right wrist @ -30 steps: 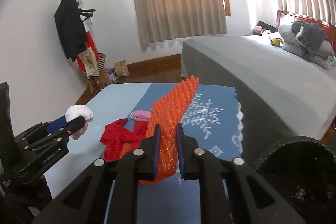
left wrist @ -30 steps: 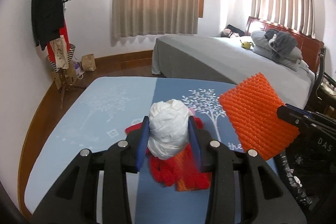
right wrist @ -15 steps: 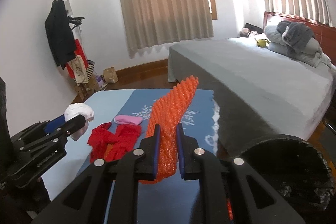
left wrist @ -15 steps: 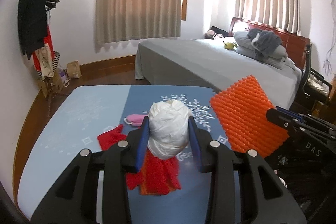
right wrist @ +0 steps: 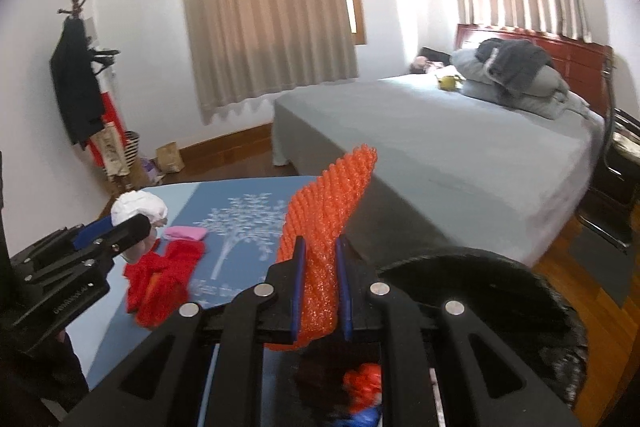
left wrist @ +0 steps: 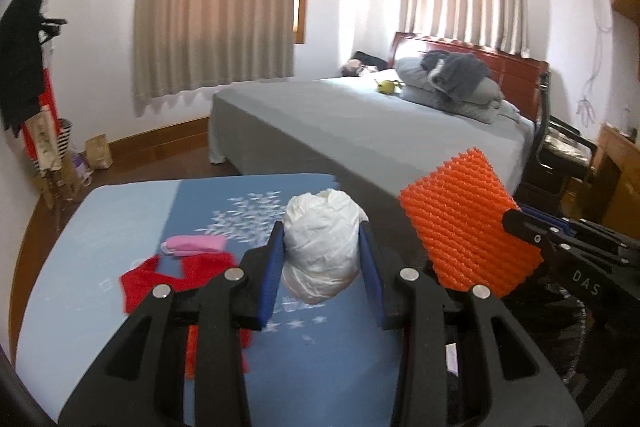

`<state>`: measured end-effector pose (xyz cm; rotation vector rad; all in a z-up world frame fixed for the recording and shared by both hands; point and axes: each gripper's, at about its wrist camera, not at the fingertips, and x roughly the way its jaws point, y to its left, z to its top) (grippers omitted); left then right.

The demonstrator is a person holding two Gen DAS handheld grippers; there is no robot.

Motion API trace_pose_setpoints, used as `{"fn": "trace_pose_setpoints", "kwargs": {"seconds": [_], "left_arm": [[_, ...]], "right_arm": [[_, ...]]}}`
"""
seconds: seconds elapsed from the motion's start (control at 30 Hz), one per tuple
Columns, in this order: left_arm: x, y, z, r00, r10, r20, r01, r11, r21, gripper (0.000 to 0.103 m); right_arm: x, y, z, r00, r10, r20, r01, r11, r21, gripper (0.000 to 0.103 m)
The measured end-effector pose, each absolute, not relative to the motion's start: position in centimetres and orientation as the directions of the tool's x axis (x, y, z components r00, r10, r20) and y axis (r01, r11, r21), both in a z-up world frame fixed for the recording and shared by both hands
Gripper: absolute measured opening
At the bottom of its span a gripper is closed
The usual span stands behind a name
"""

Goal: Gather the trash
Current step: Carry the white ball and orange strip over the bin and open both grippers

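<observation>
My left gripper (left wrist: 322,259) is shut on a crumpled white paper ball (left wrist: 320,247) and holds it above the blue mat (left wrist: 120,227). My right gripper (right wrist: 321,263) is shut on an orange foam net sheet (right wrist: 324,223), also seen in the left wrist view (left wrist: 464,223). It hovers over the rim of a black trash bin (right wrist: 540,307) lined with a black bag; red and blue trash lies inside. A red cloth piece (right wrist: 160,279) and a pink item (right wrist: 186,233) lie on the mat.
A grey bed (right wrist: 460,147) stands behind the mat, with pillows and clothes at its head. A coat rack (right wrist: 80,87) with bags at its foot stands by the left wall. A dark chair (left wrist: 560,147) is at the right.
Both grippers have moved right and back with their loads. The right gripper now hangs over the bin opening, and the red cloth lies further left in both views.
</observation>
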<state>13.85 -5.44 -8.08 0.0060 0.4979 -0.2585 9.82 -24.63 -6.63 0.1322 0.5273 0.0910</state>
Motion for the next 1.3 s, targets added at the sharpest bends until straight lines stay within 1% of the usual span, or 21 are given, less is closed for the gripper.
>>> {"fn": "trace_pose_setpoints", "kwargs": {"seconds": [0.43,0.73,0.77,0.83,0.87,0.9,0.93,1.0,1.13,1.17,1.2,1.23,1.27,1.3], "left_arm": [[13.7,-14.4,-9.7,0.776,-0.402,-0.486,0.426,0.902,-0.066,0.035],[14.5,-19.6,-12.7,0.687,-0.492,-0.534,0.527,0.844,-0.100,0.036],[14.5,-20.1,-13.0,0.681,-0.496,-0.538,0.534,0.840,-0.098,0.036],[14.8,-21.3,-13.5,0.661,-0.509,-0.551,0.555,0.826,-0.098,0.042],[14.9,-21.5,-13.6,0.660,-0.509,-0.553,0.557,0.825,-0.095,0.047],[14.9,-21.8,-13.8,0.657,-0.515,-0.551,0.562,0.821,-0.099,0.058],[14.9,-21.9,-13.9,0.655,-0.519,-0.549,0.565,0.819,-0.100,0.062],[15.0,-21.7,-14.1,0.658,-0.514,-0.550,0.564,0.821,-0.092,0.064],[15.2,-20.7,-13.8,0.687,-0.483,-0.543,0.534,0.842,-0.075,0.073],[15.2,-20.2,-13.8,0.692,-0.475,-0.543,0.524,0.849,-0.075,0.074],[15.4,-19.8,-13.5,0.696,-0.469,-0.543,0.517,0.853,-0.074,0.078],[15.3,-19.3,-13.4,0.707,-0.457,-0.540,0.505,0.861,-0.068,0.082],[15.3,-18.8,-13.3,0.715,-0.447,-0.537,0.495,0.867,-0.062,0.084],[15.2,-18.2,-13.2,0.726,-0.433,-0.535,0.481,0.875,-0.055,0.087]], "right_arm": [[6.7,-32.9,-9.3,0.828,-0.047,-0.558,0.143,0.981,0.129,0.015],[5.7,-36.6,-11.1,0.790,-0.114,-0.602,0.224,0.968,0.111,0.015],[5.7,-36.8,-11.3,0.787,-0.118,-0.606,0.231,0.966,0.112,0.015],[5.6,-37.3,-11.9,0.778,-0.127,-0.615,0.245,0.963,0.110,0.015],[5.6,-37.6,-12.1,0.773,-0.130,-0.621,0.250,0.962,0.110,0.018],[5.6,-37.8,-12.4,0.767,-0.139,-0.626,0.262,0.959,0.108,0.019],[5.6,-38.0,-12.6,0.763,-0.141,-0.631,0.266,0.958,0.108,0.021],[5.4,-38.2,-12.9,0.758,-0.148,-0.635,0.275,0.956,0.105,0.032],[5.2,-38.6,-13.1,0.757,-0.159,-0.634,0.290,0.951,0.107,0.045],[5.2,-38.6,-13.1,0.758,-0.162,-0.632,0.294,0.950,0.108,0.054],[5.1,-38.7,-13.1,0.759,-0.165,-0.630,0.297,0.949,0.110,0.065],[5.0,-38.6,-13.0,0.762,-0.170,-0.625,0.301,0.947,0.109,0.070],[5.0,-38.4,-12.9,0.764,-0.177,-0.620,0.305,0.946,0.106,0.081],[4.9,-38.1,-12.7,0.770,-0.182,-0.612,0.306,0.947,0.102,0.088]]}}
